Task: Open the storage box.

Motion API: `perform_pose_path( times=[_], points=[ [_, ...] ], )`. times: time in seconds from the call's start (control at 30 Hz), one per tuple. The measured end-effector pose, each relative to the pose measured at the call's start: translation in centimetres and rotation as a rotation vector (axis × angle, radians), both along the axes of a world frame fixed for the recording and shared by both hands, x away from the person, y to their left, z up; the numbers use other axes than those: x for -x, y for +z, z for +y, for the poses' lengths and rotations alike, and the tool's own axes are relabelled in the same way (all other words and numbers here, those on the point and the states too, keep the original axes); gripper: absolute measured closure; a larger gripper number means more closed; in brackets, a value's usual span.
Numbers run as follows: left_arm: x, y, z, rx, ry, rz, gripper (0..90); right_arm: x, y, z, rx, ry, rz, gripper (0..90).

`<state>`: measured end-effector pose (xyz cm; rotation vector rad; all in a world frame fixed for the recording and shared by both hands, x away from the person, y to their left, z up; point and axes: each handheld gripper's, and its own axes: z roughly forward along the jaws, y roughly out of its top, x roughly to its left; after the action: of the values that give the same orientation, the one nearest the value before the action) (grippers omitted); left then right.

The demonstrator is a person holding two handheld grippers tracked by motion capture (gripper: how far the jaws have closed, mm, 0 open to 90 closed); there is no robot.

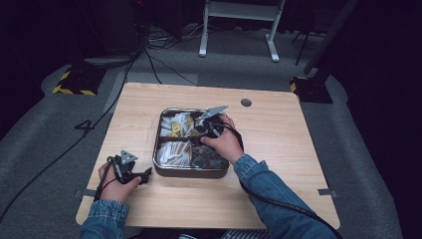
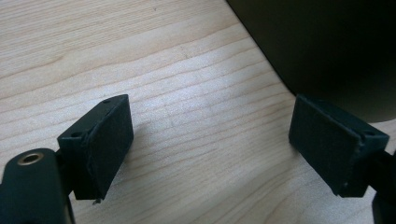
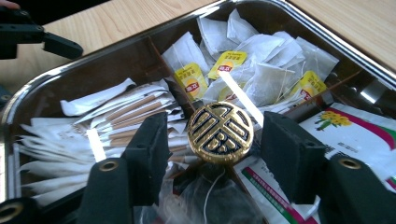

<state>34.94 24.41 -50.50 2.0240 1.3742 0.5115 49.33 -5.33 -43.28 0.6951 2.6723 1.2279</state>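
An ornamental Chinese-style character in gold relief — on the round knob (image 3: 220, 132); yellow tea-bag tags' (image 3: 191, 83) print is unreadable.

Dim room with the table (image 1: 278, 164) lit from above, glare on the tray (image 3: 56, 77) rim, close views soft

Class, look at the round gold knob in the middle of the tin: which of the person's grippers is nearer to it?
Right. The right gripper has its jaws on either side of the gold knob; the left gripper rests on the table outside the tin.

Light wooden table (image 1: 278, 149), metal compartment tray (image 1: 191, 173) resting on it
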Motion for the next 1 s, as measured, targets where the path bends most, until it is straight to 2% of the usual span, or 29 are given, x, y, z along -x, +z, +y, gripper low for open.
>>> perform_pose_path(
  times=[0.07,0.17,0.3,0.47,0.73,0.8,1.0],
  points=[
    [0.00,0.00,0.00,0.000,0.000,0.000,14.2,-0.10,-0.37,0.56,0.018,-0.010,0.002,47.1],
    [0.00,0.00,0.00,0.000,0.000,0.000,14.2,-0.15,-0.62,0.77,0.018,-0.014,-0.009,49.7],
    [0.00,0.00,0.00,-0.001,0.000,0.000,14.2,-0.11,-0.71,0.88,0.021,-0.019,-0.031,57.8],
    [0.00,0.00,0.00,-0.001,0.000,0.000,14.2,0.03,-0.89,0.83,0.019,-0.007,-0.061,58.4],
    [0.00,0.00,0.00,0.000,0.000,0.000,14.2,0.22,-0.96,0.82,0.001,-0.028,-0.062,58.8],
    [0.00,-0.01,0.00,0.002,0.001,-0.002,14.2,0.40,-0.84,0.95,0.010,-0.040,-0.079,58.8],
    [-0.01,-0.01,0.01,0.002,0.001,-0.002,14.2,0.43,0.00,0.87,-0.008,-0.043,-0.086,58.8]
  ],
)
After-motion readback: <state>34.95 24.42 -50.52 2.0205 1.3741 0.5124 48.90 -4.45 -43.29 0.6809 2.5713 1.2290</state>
